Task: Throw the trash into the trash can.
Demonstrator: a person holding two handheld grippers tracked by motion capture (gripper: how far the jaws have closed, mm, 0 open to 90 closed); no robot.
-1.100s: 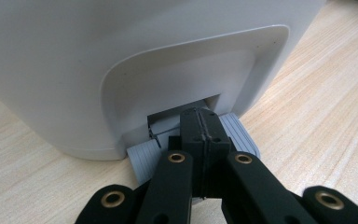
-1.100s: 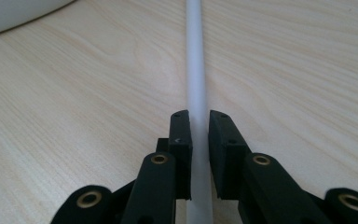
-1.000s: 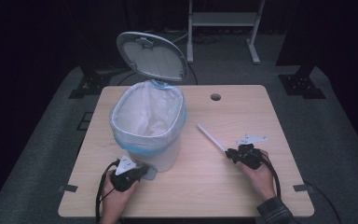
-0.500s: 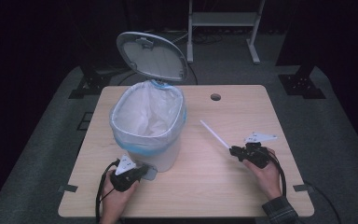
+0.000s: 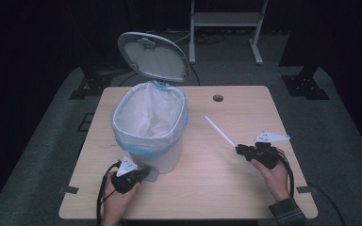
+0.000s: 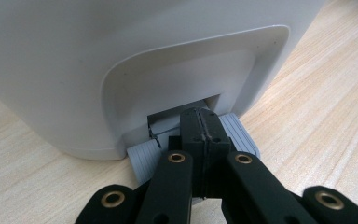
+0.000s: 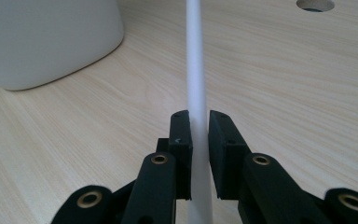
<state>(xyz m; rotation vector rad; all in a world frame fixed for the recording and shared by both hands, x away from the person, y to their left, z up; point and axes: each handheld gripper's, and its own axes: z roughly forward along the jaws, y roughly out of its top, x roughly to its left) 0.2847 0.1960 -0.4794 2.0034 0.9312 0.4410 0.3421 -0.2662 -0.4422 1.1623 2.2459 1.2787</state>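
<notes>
— What do you have on your screens?

— From the high view I see a wooden table (image 5: pixel 207 188) with a white pedal bin (image 5: pixel 150 127) on its left half. The lid (image 5: pixel 153 56) stands open, tilted back, and a white bag (image 5: pixel 146 115) with a blue edge lines the inside.

— And my left gripper?

— The left gripper (image 5: pixel 143 175) is low at the front foot of the bin. In the left gripper view its jaws are pressed together with nothing between them, and they rest on the grey ribbed pedal (image 6: pixel 240 133) that comes out of the opening at the base of the bin (the pedal shows on both sides of the jaws).

— The right one?

— The right gripper (image 5: pixel 240 149) is on the right half of the table, well apart from the bin. Its jaws are clenched on a thin white stick (image 7: pixel 196 74); I see it between the two pads in the right gripper view. In the high view the stick points away toward the round hole (image 5: pixel 218 98) in the tabletop, but ends short of it. If the far end touches the wood, I cannot tell.
</notes>
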